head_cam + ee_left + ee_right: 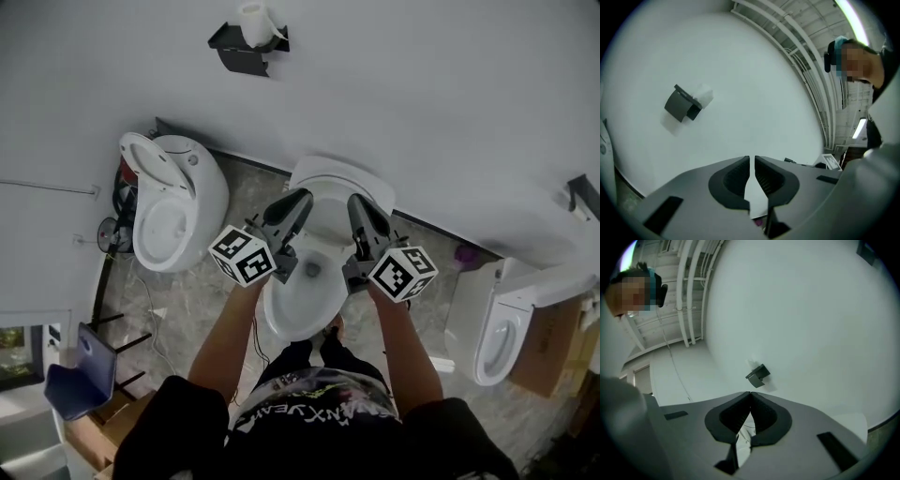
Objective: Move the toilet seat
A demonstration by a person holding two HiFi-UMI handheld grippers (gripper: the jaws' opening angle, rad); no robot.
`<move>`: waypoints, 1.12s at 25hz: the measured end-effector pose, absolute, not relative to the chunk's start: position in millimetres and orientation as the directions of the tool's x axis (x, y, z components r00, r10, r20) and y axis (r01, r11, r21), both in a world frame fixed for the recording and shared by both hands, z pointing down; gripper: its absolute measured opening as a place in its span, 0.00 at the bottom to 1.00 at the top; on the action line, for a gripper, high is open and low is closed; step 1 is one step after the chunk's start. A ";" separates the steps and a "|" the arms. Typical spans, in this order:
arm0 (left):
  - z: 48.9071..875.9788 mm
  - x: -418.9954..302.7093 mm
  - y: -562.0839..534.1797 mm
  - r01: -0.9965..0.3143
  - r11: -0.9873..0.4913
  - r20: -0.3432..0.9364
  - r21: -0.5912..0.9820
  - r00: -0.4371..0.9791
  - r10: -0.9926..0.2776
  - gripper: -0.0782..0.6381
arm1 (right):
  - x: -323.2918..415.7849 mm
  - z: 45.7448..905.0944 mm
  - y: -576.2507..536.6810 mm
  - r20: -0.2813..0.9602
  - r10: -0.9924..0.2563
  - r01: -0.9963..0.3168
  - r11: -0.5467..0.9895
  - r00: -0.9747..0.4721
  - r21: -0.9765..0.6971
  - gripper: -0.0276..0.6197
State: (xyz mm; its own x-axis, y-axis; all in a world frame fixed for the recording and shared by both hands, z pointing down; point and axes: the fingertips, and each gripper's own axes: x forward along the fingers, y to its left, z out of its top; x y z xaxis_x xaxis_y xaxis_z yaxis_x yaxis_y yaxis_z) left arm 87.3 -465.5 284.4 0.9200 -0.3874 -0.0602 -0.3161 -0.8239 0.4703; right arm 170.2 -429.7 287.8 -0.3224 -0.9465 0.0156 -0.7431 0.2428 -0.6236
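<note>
Your forearms (pixel 225 328) reach over the toilet bowl (pixel 300 305); the toilet seat (pixel 342 176) stands raised against the wall (pixel 422 94) at frame centre. You have the left hand-held gripper (pixel 303 197) and right hand-held gripper (pixel 356 200) closed (left jaws a hair apart), tips at the seat's sides. Paper holder (pixel 246 45) sits upper left.

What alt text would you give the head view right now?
Seen from above, a person stands over a white toilet, holding the left gripper and right gripper, both shut, side by side above it, tips near the seat that looks raised toward the wall. A second toilet stands left, a third toilet right.
</note>
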 end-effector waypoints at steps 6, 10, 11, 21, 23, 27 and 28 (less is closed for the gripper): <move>228.1 54.6 -436.9 -0.344 -0.870 -0.065 0.353 0.919 -0.390 0.18 | 130.6 222.1 -405.2 -0.002 -0.912 -0.831 0.374 -0.410 -0.411 0.05; 191.7 39.0 -413.0 -0.331 -0.905 -0.070 0.268 0.930 -0.361 0.18 | 100.3 188.0 -384.4 -0.004 -0.878 -0.856 0.467 -0.478 -0.219 0.05; 184.7 35.4 -407.2 -0.327 -0.912 -0.070 0.249 0.933 -0.354 0.18 | 93.7 181.5 -379.2 -0.003 -0.872 -0.857 0.482 -0.490 -0.180 0.05; 145.4 7.5 -367.4 -0.342 -0.932 -0.082 0.120 0.932 -0.353 0.18 | 53.7 144.9 -344.2 0.003 -0.833 -0.833 0.553 -0.553 0.006 0.05; 144.7 3.4 -364.5 -0.352 -0.930 -0.079 0.101 0.929 -0.360 0.18 | 50.2 144.5 -343.7 0.010 -0.832 -0.832 0.555 -0.555 0.010 0.05; 146.6 -1.7 -362.7 -0.363 -0.927 -0.076 0.090 0.926 -0.370 0.18 | 47.5 148.9 -346.4 0.035 -0.834 -0.834 0.552 -0.551 0.021 0.05; 147.1 -2.5 -362.7 -0.365 -0.926 -0.075 0.091 0.925 -0.372 0.18 | 47.3 150.1 -347.2 0.042 -0.835 -0.835 0.550 -0.548 0.030 0.05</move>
